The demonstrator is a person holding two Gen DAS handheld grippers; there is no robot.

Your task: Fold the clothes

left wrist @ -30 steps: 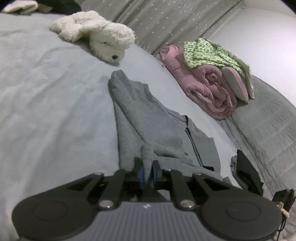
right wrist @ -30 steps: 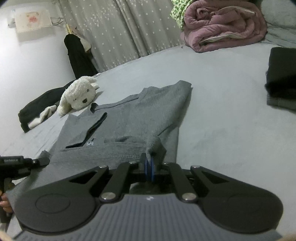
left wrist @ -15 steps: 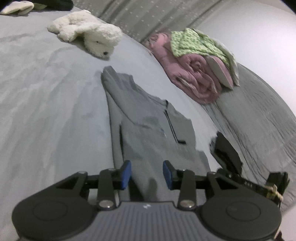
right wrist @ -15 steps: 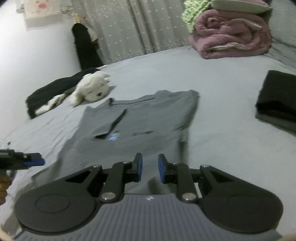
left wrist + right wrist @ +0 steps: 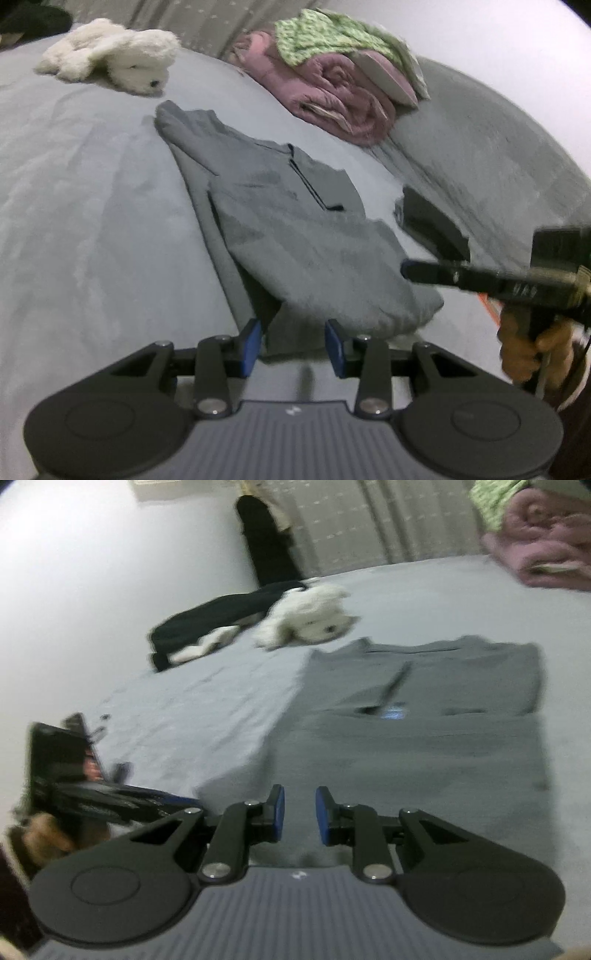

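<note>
Shirt [image 5: 295, 229] flat on bed [image 5: 92, 221], hem half folded up over chest. Long axis straight ahead of both grippers, collar at far end. Left gripper [image 5: 293, 341] and right gripper [image 5: 299, 812] part open, empty, just short of near fold edge. Neither clearly nearer.

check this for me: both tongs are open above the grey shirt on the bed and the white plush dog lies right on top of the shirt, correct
Not quite. The plush dog is not on the shirt; in the left wrist view it lies on the bed beyond the shirt's far end, apart from it. The rest holds: the left tongs and right tongs are both open above the shirt.
</note>
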